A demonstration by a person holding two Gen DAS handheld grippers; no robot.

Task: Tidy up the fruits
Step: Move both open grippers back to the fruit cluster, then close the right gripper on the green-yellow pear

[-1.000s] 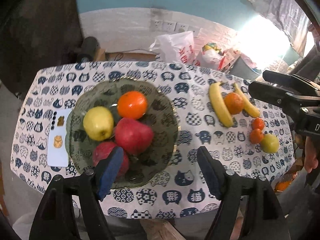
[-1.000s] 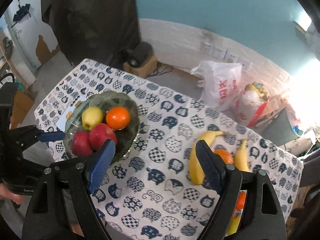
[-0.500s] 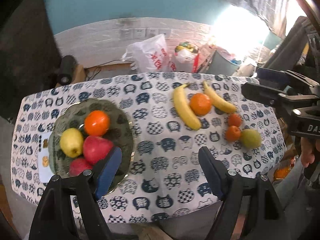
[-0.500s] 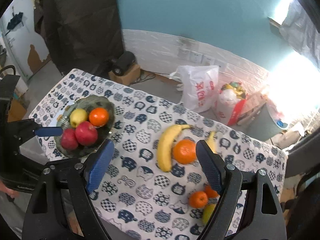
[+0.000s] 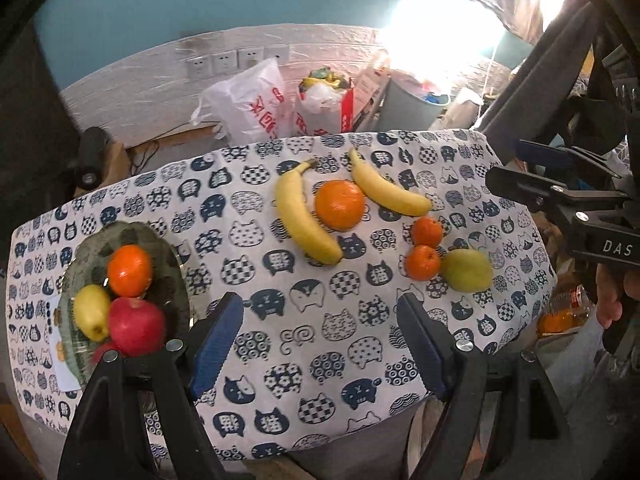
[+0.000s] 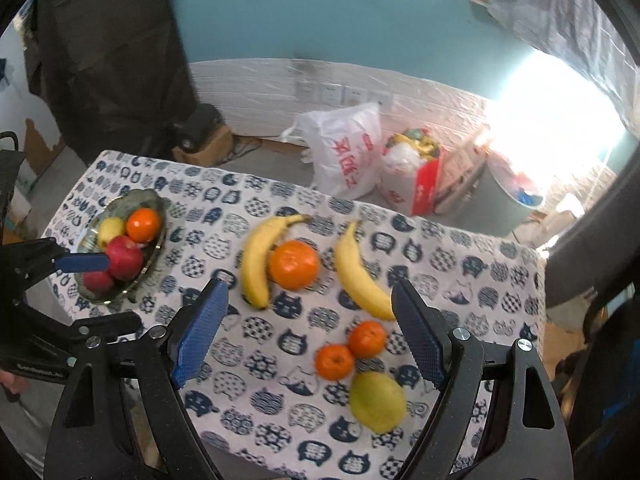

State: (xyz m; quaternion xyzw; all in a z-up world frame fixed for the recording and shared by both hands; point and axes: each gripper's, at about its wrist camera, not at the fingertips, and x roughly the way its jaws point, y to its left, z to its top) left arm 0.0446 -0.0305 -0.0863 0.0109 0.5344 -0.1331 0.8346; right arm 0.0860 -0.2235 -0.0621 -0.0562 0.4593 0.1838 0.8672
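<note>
We have swung both views rightward since a second ago; the glass bowl [image 5: 176, 276] of fruit now sits left of our left gripper [image 5: 318, 344], whose jaws stand spread and empty above the desk [image 5: 280, 360]; our right gripper [image 6: 306, 334] is likewise spread and empty; the two small tangerines [image 6: 350, 350] lie between its jaws, the green pear [image 6: 378, 402] just nearer, and the large orange [image 6: 294, 264] between two bananas [image 6: 256, 260] lies beyond.

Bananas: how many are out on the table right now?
2. One banana lies left of the big orange, the other banana right of it, both on the tablecloth. None shows in the bowl.
</note>
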